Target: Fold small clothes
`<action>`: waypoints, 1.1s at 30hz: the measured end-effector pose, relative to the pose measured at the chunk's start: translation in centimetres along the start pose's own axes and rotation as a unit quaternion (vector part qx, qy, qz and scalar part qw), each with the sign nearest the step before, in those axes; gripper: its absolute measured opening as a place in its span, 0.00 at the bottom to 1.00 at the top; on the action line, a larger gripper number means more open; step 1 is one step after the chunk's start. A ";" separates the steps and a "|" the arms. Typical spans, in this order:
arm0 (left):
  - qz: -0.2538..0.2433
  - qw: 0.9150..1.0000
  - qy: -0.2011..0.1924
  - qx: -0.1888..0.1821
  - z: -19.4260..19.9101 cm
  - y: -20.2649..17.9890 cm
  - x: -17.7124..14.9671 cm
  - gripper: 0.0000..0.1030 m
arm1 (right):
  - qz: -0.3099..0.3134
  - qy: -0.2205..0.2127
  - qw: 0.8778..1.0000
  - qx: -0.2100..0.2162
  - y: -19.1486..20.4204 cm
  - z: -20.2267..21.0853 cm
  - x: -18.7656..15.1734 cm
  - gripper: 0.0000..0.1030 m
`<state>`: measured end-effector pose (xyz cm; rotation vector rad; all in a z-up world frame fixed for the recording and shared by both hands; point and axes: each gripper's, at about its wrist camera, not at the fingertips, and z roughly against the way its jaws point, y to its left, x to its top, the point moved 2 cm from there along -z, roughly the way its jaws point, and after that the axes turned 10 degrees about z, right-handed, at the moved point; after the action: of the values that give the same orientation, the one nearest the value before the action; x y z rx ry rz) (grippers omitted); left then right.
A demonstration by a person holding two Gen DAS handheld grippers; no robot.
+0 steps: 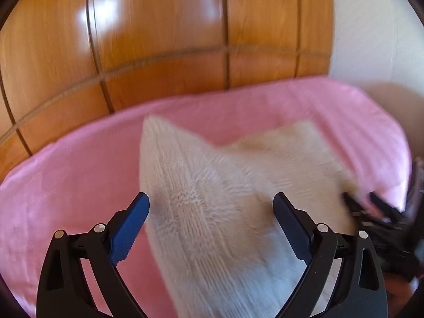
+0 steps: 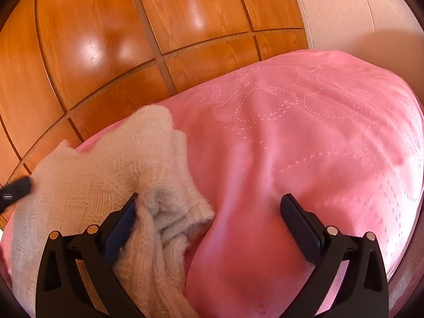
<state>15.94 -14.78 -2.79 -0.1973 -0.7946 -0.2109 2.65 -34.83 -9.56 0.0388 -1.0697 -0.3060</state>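
Garment: a cream knitted piece (image 1: 212, 206) lies on the pink bedspread (image 1: 79, 185); in the left wrist view it fills the centre and runs down to 6 o'clock, with one corner standing up toward 11 o'clock. The view is motion-blurred, so the exact fold lines are hard to read.
Garment, right wrist view: the same knit (image 2: 92, 175) sits at 8 to 9 o'clock, bunched into thick folds near the bottom left.
Left hand-held gripper (image 1: 211, 213): fingers wide apart, the knit lying between and under them; nothing pinched. One blue pad (image 1: 129, 230) shows at 8 o'clock.
Right hand-held gripper (image 2: 209, 220): fingers spread apart; the left finger (image 2: 119, 228) touches the bunched knit, perhaps partly tucked under it, while the right finger sits over bare bedspread (image 2: 304, 132).
Other gripper seen: the right one appears at 4 o'clock in the left view, at the knit's edge; the left one's tip shows at 9 o'clock in the right view.
Background: glossy wooden panelled wardrobe (image 2: 106, 39) from 9 to 1 o'clock, pale wall (image 2: 344, 8) at 1 to 2 o'clock.
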 end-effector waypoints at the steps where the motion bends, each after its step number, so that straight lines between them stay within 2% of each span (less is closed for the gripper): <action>1: 0.002 1.000 0.004 0.003 -0.8 0.4 -0.3 0.94 | 0.000 0.000 1.000 0.001 0.0 0.0 0.0 0.98; 2: 0.007 1.000 0.004 0.000 -1.6 0.8 -0.7 0.95 | 0.001 -0.001 1.000 0.002 0.0 0.0 0.0 0.98; 6: 0.060 0.996 0.022 -0.057 -3.1 3.2 -1.6 0.97 | 0.007 -0.006 1.000 0.005 0.1 -0.2 -0.1 0.98; 7: 0.061 0.996 0.012 -0.064 -3.1 3.4 -1.7 0.97 | 0.008 -0.008 1.000 0.005 0.2 -0.2 -0.2 0.98; 11: 0.068 0.995 -0.004 -0.067 -1.7 3.5 -2.9 0.97 | 0.008 -0.006 1.000 0.006 0.2 -0.2 -0.2 0.98; 18: 0.131 0.985 -0.003 -0.114 1.1 4.3 -6.1 0.97 | -0.001 0.048 0.999 0.023 0.0 0.1 0.8 0.98; 23: 0.118 0.986 0.008 -0.118 2.1 4.0 -7.4 0.97 | -0.014 0.097 0.994 0.047 -0.3 1.3 1.3 0.98; 30: 0.128 0.984 0.019 -0.123 2.5 3.9 -8.3 0.97 | 0.003 0.100 0.994 0.041 0.4 4.2 1.8 0.98; 33: 0.131 0.983 0.021 -0.125 2.6 3.9 -8.6 0.97 | 0.012 0.114 0.992 0.046 1.2 4.2 1.5 0.98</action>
<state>9.30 -9.39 -7.59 -0.5297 -0.6912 -0.0648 0.00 -33.59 -6.01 0.1415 -0.8568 -0.2248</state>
